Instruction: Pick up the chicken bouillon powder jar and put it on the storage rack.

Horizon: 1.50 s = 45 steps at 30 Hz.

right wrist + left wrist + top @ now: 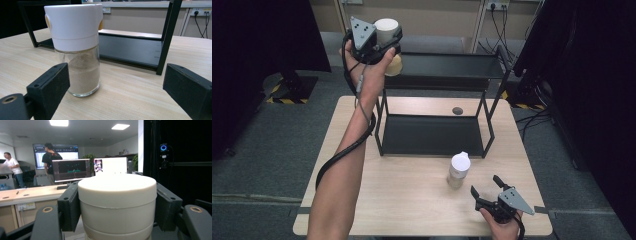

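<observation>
My left gripper is raised high at the left end of the black shelf's top tier, shut on a jar with a cream-white cap. In the left gripper view the cap sits clamped between both pads. A second jar, with a white cap and beige powder inside, stands upright on the table in front of the shelf. My right gripper rests low near the table's front right, open, just right of that jar. In the right gripper view the jar stands ahead, closer to the left jaw, untouched.
The two-tier black metal shelf stands at the back half of the wooden table; both tiers look bare. A small round grommet is set in the tabletop behind it. Desks, monitors and two people are far off in the room.
</observation>
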Each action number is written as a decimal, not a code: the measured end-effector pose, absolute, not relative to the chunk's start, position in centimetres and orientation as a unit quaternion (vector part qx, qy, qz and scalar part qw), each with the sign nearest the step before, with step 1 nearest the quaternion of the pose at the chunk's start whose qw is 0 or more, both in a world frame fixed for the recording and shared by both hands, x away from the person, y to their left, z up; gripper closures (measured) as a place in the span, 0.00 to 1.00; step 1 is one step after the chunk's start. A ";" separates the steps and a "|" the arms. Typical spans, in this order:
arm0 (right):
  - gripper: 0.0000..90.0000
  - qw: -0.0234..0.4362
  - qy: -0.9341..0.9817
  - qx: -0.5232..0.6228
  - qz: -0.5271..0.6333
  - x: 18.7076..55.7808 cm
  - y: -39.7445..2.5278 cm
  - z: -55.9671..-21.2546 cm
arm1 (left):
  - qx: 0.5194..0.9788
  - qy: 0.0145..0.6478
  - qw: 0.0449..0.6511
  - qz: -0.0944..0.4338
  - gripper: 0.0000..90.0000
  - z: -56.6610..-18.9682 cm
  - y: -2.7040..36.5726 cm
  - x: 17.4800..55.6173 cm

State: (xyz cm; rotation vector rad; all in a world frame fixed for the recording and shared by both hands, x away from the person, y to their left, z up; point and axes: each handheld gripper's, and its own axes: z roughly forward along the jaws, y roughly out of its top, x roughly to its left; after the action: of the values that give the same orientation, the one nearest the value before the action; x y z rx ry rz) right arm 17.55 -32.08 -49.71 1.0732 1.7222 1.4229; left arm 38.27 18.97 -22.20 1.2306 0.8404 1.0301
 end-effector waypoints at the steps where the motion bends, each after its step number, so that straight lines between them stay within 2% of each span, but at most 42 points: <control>1: 0.08 0.325 0.657 0.409 0.543 17.6 -32.1 -49.7 | 0.534 0.366 0.615 0.450 0.37 -22.2 19.0 38.3; 38: 0.08 0.324 0.659 0.407 0.544 17.6 -32.2 -49.7 | 0.545 0.362 0.605 0.454 0.37 -22.9 18.7 40.6; 45: 0.08 0.324 0.659 0.407 0.543 17.6 -32.2 -49.7 | 0.535 0.364 0.614 0.452 0.37 -23.5 18.8 41.0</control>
State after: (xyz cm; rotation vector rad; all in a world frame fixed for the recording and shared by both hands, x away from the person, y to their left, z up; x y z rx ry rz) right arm 17.61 -32.16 -49.69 1.0671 1.7296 1.4249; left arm 41.01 18.75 -23.49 1.2328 0.8394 1.0423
